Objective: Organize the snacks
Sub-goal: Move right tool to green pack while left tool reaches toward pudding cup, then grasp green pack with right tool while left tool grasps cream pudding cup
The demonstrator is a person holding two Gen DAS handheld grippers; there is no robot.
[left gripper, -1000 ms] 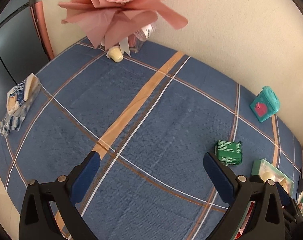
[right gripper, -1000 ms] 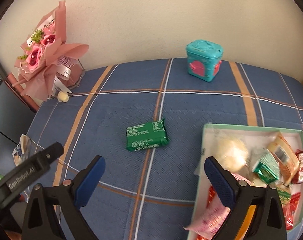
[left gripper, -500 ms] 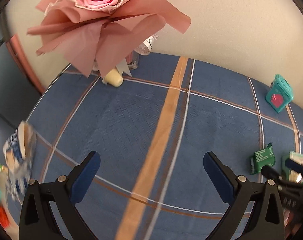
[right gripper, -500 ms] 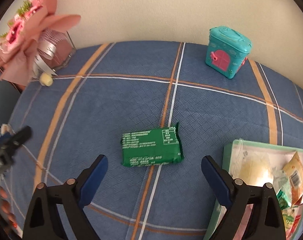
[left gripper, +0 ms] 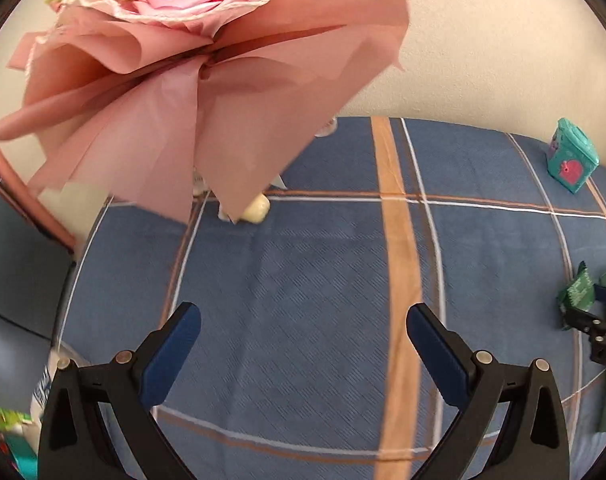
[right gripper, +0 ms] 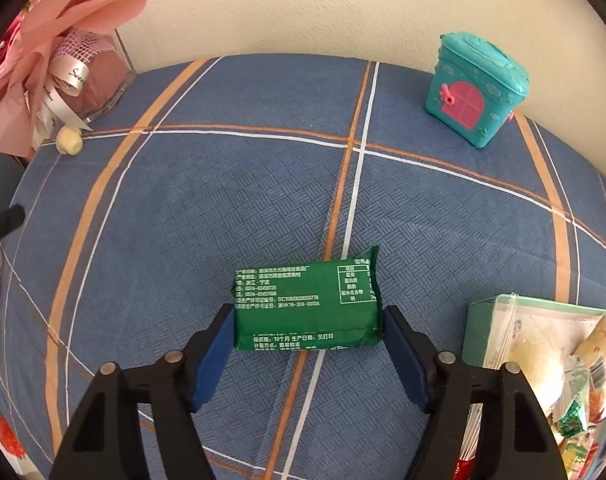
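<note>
Right wrist view: right tongs [right gripper: 307, 330] have advanced to straddle the green packet [right gripper: 307, 307], apart, ready to clamp; left tongs [left gripper: 303, 344] apart, empty.

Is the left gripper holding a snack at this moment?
No: the left gripper is open over bare blue tablecloth, with nothing between its fingers.

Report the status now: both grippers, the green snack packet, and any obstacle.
Right gripper open, fingers flanking green snack packet on the cloth. Left gripper open, empty. Snack box to the right; no obstacle seen.
</note>
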